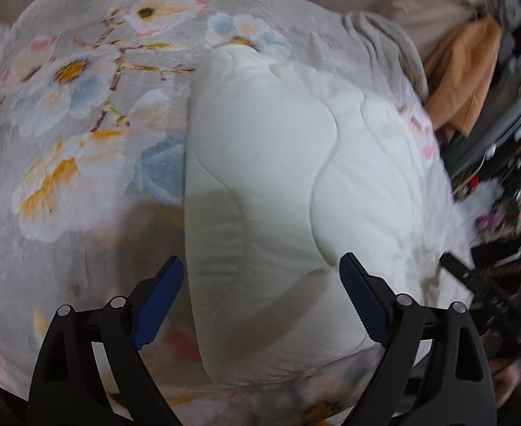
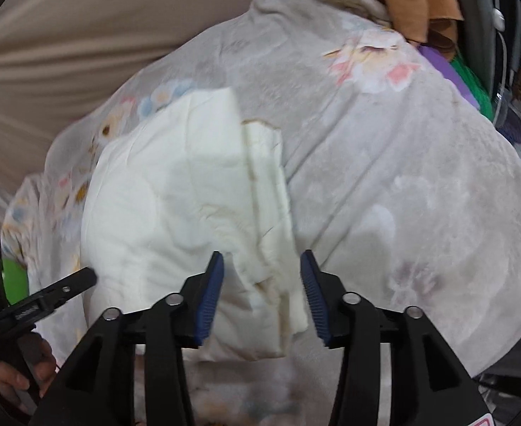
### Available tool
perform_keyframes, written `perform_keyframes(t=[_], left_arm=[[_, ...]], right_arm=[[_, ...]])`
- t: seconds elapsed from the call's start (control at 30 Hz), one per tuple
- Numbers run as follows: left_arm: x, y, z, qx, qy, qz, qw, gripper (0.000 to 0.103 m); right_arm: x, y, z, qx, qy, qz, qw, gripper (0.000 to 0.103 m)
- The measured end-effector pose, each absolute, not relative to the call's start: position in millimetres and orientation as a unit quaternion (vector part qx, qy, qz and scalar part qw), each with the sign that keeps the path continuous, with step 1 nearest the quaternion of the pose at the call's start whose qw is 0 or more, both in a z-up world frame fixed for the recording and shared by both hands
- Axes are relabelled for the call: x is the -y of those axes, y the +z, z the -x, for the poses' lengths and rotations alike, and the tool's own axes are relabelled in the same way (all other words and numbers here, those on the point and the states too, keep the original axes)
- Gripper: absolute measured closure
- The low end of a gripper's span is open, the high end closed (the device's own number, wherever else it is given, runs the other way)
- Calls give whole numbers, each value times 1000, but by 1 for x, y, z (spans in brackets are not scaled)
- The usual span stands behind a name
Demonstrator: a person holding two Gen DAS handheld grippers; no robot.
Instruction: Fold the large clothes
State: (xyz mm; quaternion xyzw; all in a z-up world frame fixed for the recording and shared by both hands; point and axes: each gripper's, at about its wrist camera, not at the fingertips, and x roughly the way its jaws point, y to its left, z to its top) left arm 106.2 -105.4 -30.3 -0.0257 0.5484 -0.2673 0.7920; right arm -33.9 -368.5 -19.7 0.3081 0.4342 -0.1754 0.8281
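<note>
A white padded garment (image 1: pixel 278 177) lies folded into a thick bundle on a grey blanket (image 1: pixel 65 106) printed with flowers. My left gripper (image 1: pixel 260 261) hangs open and wide just above the bundle's near end, with nothing between its blue pads. My right gripper (image 2: pixel 262 255) is open a moderate way over the garment's (image 2: pixel 171 195) layered right edge. The folded layers show in the gap, and the pads do not press on them. One black finger of the left gripper (image 2: pixel 79 278) reaches in at the lower left, held by a hand (image 2: pixel 12 380).
The flowered blanket (image 2: pixel 402 177) lies over a beige sheet (image 2: pixel 65 35). An orange cloth (image 1: pixel 470 71) sits at the far right corner. Dark cluttered items (image 1: pixel 509 177) crowd the right side. Purple and green things (image 2: pixel 462 78) lie beyond the blanket's right edge.
</note>
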Motion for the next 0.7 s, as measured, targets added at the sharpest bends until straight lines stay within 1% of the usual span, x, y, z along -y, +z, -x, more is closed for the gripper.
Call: perform_keyframes(t=[0.1, 0.2, 0.27, 0.4, 0.5, 0.57, 0.7], left_arm=[[92, -33, -123, -562, -248, 68, 786, 15], [93, -38, -130, -568, -240, 80, 783, 15], [98, -43, -131, -574, -244, 80, 777, 15], [110, -51, -128, -582, -246, 72, 772, 12], [119, -49, -123, -578, -245, 56, 777, 12], [124, -46, -122, -570, -243, 38, 784, 11], [132, -46, -118, -562, -239, 14, 792, 10]], right_arm=[[393, -29, 36, -423, -182, -360, 811, 56], [412, -43, 33, -407, -172, -420, 793, 56], [418, -59, 18, -427, -163, -430, 779, 53], [412, -83, -5, -453, -108, -464, 753, 53], [399, -83, -16, -463, -82, -449, 760, 52], [394, -84, -21, -470, -78, -438, 763, 48], [391, -100, -37, -487, -73, -440, 751, 45]])
